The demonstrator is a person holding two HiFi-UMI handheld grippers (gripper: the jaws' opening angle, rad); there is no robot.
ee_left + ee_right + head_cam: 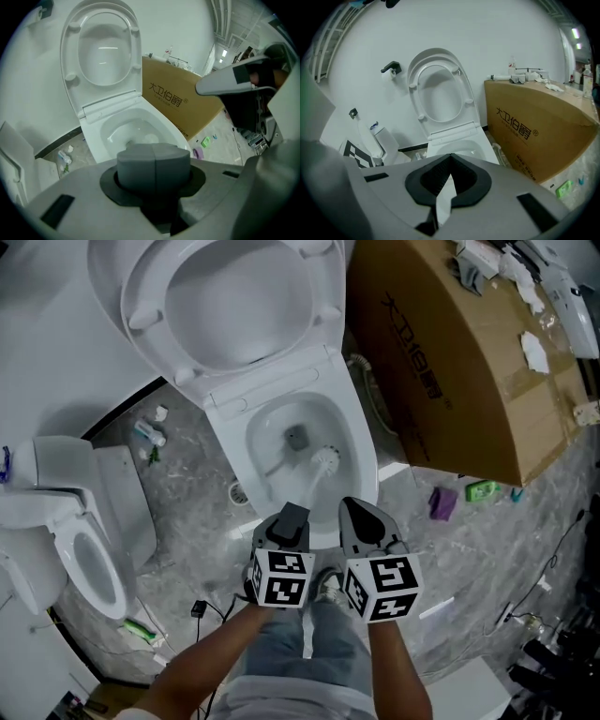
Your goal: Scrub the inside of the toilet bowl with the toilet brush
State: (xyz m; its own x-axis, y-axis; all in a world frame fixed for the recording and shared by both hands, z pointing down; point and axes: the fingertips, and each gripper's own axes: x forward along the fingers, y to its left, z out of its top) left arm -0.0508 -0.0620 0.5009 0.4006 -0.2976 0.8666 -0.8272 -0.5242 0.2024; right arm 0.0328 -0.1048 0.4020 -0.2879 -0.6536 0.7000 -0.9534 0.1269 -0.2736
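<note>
**mopguy42:** Your toilet brush (325,461) is already down inside the toilet bowl (367,457). Its bristle head sits against the bowl's right inner wall, a bit forward of the grey patch at the bottom. It lies straight ahead of you and below both hands. The white handle (312,491) slants back from the head toward the bowl's near rim and comes up between your two tools.

**tilefan:** Yeah, and it's your right hand-held gripper (449,176) doing the work. Its jaws are pinched nearly together on a white strip that I take to be that handle (444,199). Your left hand-held gripper (153,161) has its pads pressed flat together with nothing between them, so it's just along for the ride, right beside the other one over the near rim.

**mopguy42:** So the long axis runs near rim to far rim, tilted down and a touch right. My guess is the next stroke means swinging the head left across the basin or pushing it toward the far wall under the raised seat (225,296).

**tilefan:** Agreed. Keep your right wrist as the pivot. The cardboard box (450,352) stands close beside the bowl's right side, so you've got more elbow room on the left.
</note>
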